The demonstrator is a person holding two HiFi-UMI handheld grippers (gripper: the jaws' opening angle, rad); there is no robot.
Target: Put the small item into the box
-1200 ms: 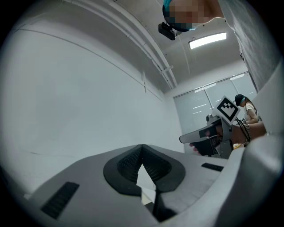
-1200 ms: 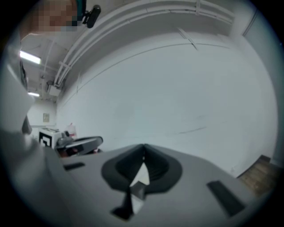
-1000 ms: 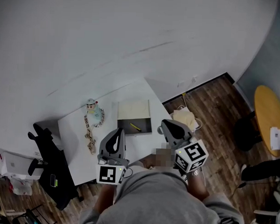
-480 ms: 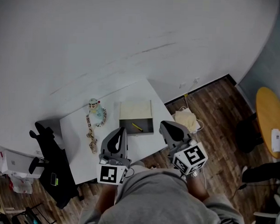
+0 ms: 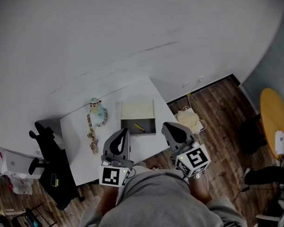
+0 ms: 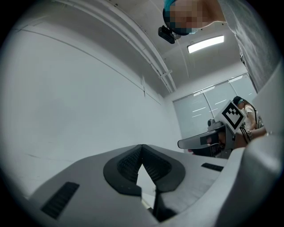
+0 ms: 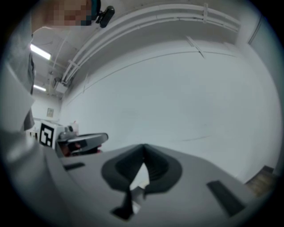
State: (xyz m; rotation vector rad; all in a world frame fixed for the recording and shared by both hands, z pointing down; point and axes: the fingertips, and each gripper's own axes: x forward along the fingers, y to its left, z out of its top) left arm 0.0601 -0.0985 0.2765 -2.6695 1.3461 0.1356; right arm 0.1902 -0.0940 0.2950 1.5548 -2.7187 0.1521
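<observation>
Head view: left gripper (image 5: 124, 131) and right gripper (image 5: 164, 127) held chest-high, jaws together.

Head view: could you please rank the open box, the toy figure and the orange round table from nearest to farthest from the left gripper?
1. Open box, on the white table just ahead of the left gripper.
2. Toy figure, farther off on the table's left part.
3. Orange round table, far away at the right edge of the view.
</observation>
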